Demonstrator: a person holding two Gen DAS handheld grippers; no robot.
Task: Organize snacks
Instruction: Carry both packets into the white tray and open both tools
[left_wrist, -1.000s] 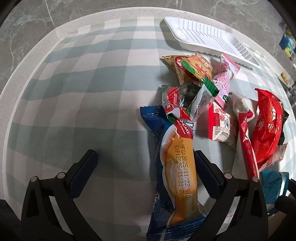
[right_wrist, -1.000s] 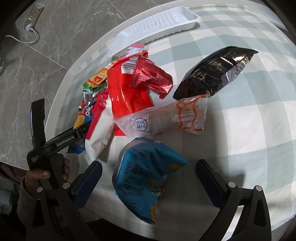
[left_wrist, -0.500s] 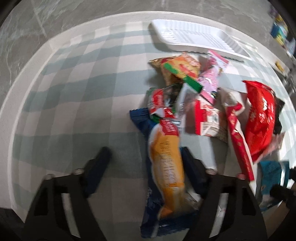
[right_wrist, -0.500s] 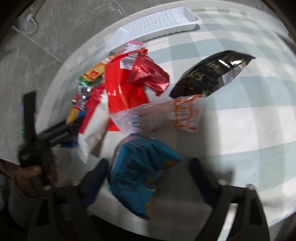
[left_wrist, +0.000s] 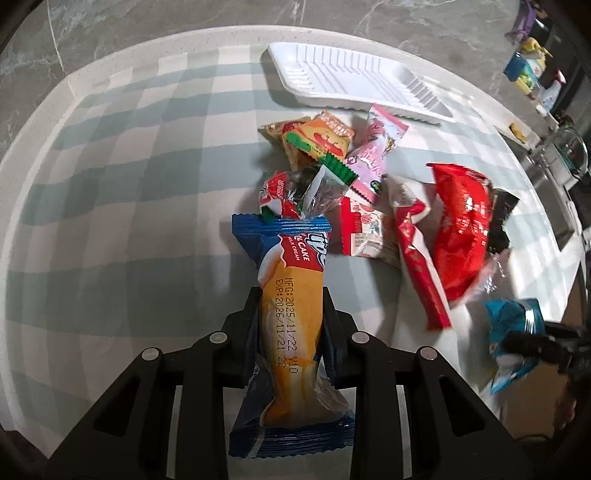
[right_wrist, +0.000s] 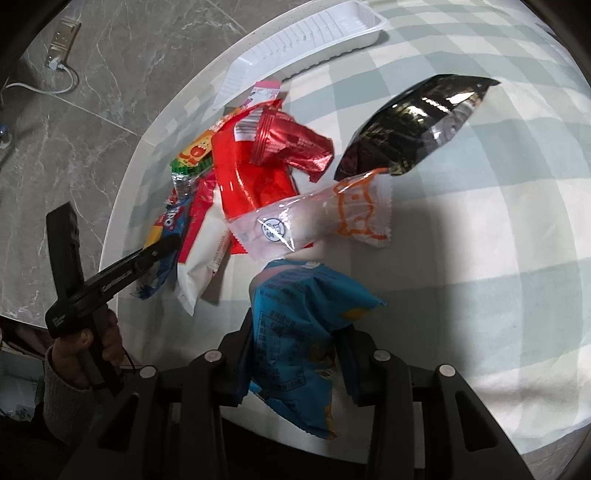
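Snacks lay heaped just below the white tray (left_wrist: 354, 85) in the left wrist view, and your left gripper (left_wrist: 291, 314) was clenched on the orange cake bar (left_wrist: 291, 325), nearest you in that heap. A second earlier those jaws stood wide around it.

From the right wrist view, your right gripper (right_wrist: 295, 343) was closing on the blue packet (right_wrist: 295, 332), the snack farthest from the tray; its jaws, spread wide a second before, already pressed the wrapper.

You were at the pick-up step, I judge. Next you would need to lift both clear of the heap and carry them to the tray.
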